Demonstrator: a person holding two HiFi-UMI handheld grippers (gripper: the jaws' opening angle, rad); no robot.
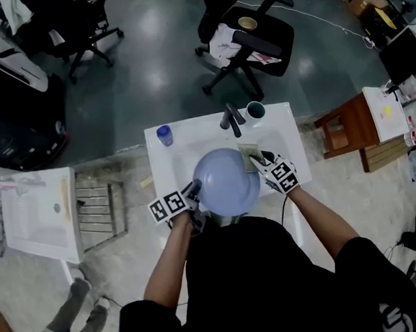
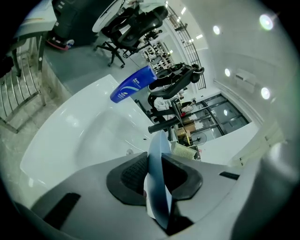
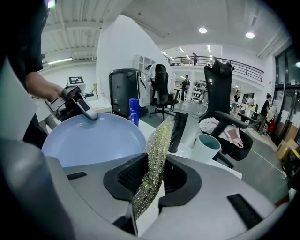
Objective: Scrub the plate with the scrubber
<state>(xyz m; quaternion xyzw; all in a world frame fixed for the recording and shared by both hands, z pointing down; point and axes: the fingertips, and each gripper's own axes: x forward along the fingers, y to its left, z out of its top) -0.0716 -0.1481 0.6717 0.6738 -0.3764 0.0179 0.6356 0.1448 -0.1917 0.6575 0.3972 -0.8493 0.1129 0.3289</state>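
Note:
A light blue plate [image 1: 226, 182] is held over the white sink [image 1: 166, 171], just in front of the person's body. My left gripper [image 1: 194, 190] grips its left rim; in the left gripper view the plate's edge [image 2: 158, 154] stands upright between the pads, which press on it. My right gripper [image 1: 259, 158] is at the plate's far right rim, shut on a flat green-gold scrubber [image 1: 248, 156]. In the right gripper view the scrubber [image 3: 157, 154] stands up between the jaws, next to the plate's face [image 3: 93, 138]. The left gripper [image 3: 79, 105] shows on the plate's far rim.
A black faucet [image 1: 231, 118] rises at the sink's back edge. A teal cup [image 1: 255, 110] stands to its right and a blue bottle [image 1: 164, 135] at the back left corner. Office chairs [image 1: 251, 35] stand behind the sink and a wooden stool [image 1: 345, 124] to the right.

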